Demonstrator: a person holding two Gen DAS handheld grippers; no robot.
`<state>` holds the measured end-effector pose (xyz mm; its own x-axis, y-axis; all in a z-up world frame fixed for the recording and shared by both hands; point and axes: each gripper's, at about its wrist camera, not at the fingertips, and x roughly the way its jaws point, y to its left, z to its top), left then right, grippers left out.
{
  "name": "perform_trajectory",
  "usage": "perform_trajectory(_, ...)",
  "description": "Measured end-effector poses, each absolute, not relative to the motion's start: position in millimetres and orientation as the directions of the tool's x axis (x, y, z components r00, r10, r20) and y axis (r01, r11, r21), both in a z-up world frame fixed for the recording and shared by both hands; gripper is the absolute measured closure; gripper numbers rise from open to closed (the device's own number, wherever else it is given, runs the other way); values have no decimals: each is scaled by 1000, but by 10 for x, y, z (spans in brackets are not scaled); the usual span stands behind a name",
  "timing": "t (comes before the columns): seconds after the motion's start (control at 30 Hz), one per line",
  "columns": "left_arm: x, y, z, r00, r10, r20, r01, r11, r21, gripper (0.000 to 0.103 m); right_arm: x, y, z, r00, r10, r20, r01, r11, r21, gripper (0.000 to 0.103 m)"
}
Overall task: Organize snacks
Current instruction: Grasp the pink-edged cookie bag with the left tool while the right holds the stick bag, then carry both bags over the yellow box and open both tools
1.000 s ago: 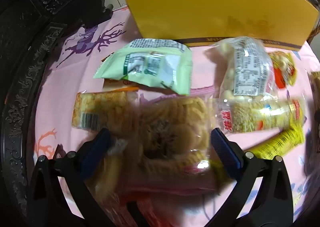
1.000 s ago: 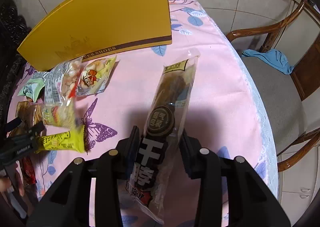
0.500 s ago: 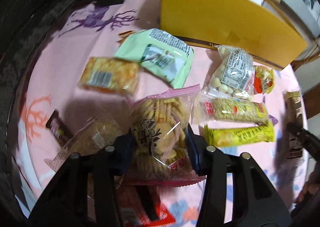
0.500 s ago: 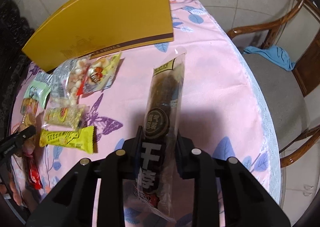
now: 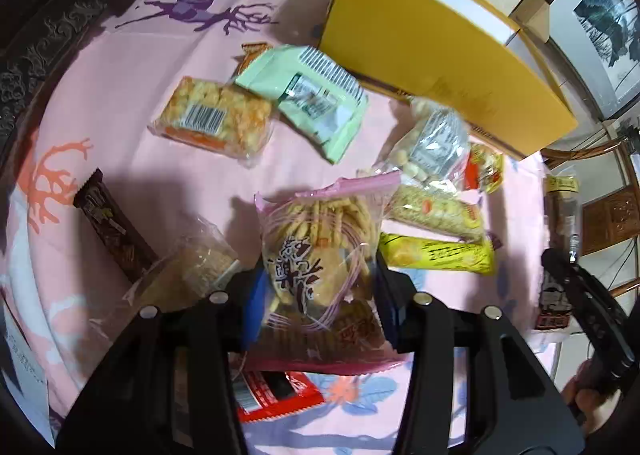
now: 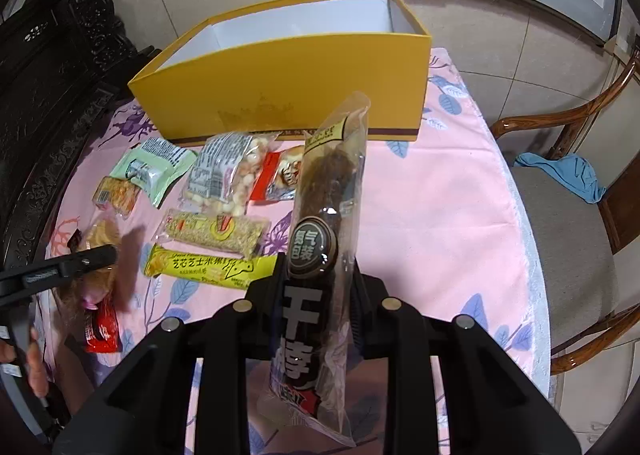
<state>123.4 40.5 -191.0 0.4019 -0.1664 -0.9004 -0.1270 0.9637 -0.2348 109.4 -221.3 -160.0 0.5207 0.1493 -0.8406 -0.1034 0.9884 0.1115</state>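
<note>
My left gripper (image 5: 316, 287) is shut on a clear pink-edged bag of twisted crackers (image 5: 320, 255) and holds it above the pink tablecloth. My right gripper (image 6: 316, 275) is shut on a long dark sausage-like snack pack (image 6: 320, 255) and holds it upright above the table. An open yellow box (image 6: 288, 95) with a white inside stands at the back; in the left wrist view the box (image 5: 432, 55) is at the upper right. Loose snacks lie in front of it.
On the cloth lie a green packet (image 5: 308, 99), an orange cracker pack (image 5: 212, 115), a dark chocolate bar (image 5: 112, 227), a peanut bag (image 5: 432, 147), a yellow bar (image 5: 436, 253) and a red packet (image 5: 276, 391). A wooden chair (image 6: 568, 223) stands right of the table.
Both grippers have risen with their snacks. The left closed on the cracker bag and lifted it. The right tilted the sausage pack upright, and the box's open inside now shows.
</note>
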Motion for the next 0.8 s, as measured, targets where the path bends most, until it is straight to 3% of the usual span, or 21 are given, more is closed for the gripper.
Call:
perform_trajectory(0.13,1255,307,-1966,394,-162,-905,-92,973,-214,52,1061,-2224,-1649,500,152,-852,-94,988,121,75)
perform_trajectory(0.23,1354,198,-2071,345,-164,-924,-90,974,-207,29,1044,-2210,-1648,499,149,-853,-94,989,118,75)
perform_trajectory(0.37,1620,5,-2236,237,-79,-968,-116,987,-109,9,1030,-2169,-1615,505,143,-851,-97,989,109,75)
perform_trajectory(0.4,1662,-21,-2262,217,-63,-974,-137,986,-95,9,1018,-2161,-1604,506,141,-851,-99,989,106,75)
perform_trajectory(0.5,1637,-134,-2296,196,-6,-981,-119,992,-30,13,989,-2166,-1574,510,133,-850,-95,991,98,75)
perform_trajectory(0.63,1357,-157,-2237,239,9,-971,-96,995,-15,46,972,-2214,-1544,515,121,-848,-70,993,100,75)
perform_trajectory(0.8,1104,-169,-2215,249,-7,-968,-41,999,-18,53,993,-2175,-1537,514,133,-847,-74,991,110,75)
